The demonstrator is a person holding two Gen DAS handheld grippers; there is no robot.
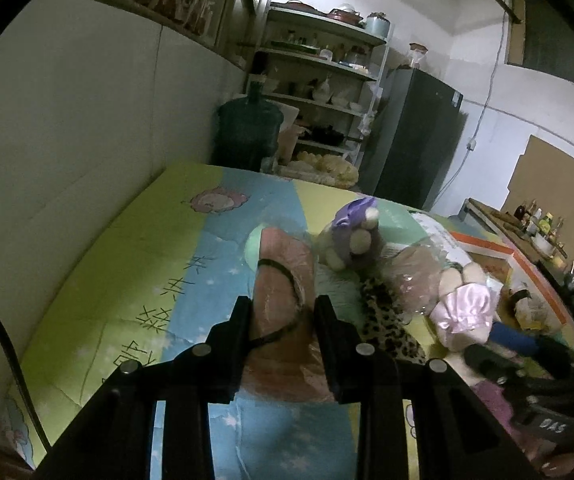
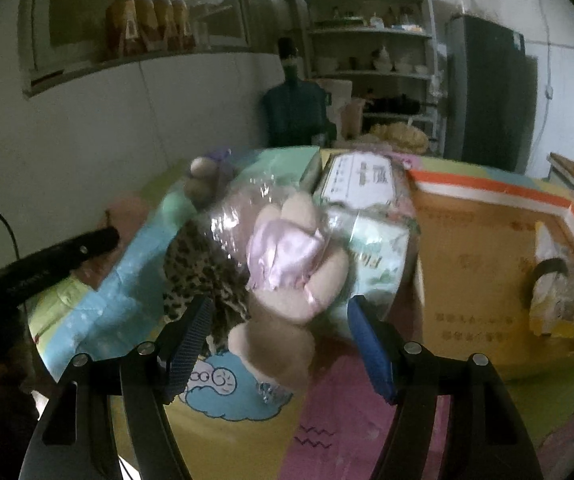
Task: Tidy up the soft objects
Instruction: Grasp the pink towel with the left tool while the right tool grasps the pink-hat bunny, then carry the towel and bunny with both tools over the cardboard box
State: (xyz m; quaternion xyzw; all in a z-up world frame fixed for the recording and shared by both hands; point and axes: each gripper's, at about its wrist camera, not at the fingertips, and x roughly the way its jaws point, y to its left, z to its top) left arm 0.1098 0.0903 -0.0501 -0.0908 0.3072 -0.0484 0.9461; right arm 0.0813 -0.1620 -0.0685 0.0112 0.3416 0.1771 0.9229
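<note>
A: What can't you make out from your 2 cameras?

B: Your right wrist view is blurred, so the plush toy (image 2: pixel 287 272) between your right gripper (image 2: pixel 279 320) fingers reads only as beige limbs and a shiny pink dress. Clear plastic film (image 2: pixel 243 208) covers the things behind it, and the printed package (image 2: pixel 361 184) there is too smeared to read. The cardboard box (image 2: pixel 483 236) runs off the right edge of the view.

A: Are my right jaws on the toy?

B: They stand wide apart on either side of it. It looks as if neither blue pad touches it, though the blur leaves that unsure.

A: And my left?

B: Your left gripper (image 1: pixel 283 304) is closed onto a pink plastic-wrapped bundle (image 1: pixel 283 280) with a black band looped over it. The bundle's near end is hidden by the jaws.

A: Where does everything lie?

B: On the cartoon-print quilt (image 1: pixel 127 264). A purple-dressed plush (image 1: pixel 353 236) sits just right of the bundle, with leopard-print fabric (image 1: pixel 387 320) beside it and the pink-dressed toy (image 1: pixel 463 308) further right, partly hidden by your right gripper (image 1: pixel 499 356).
</note>
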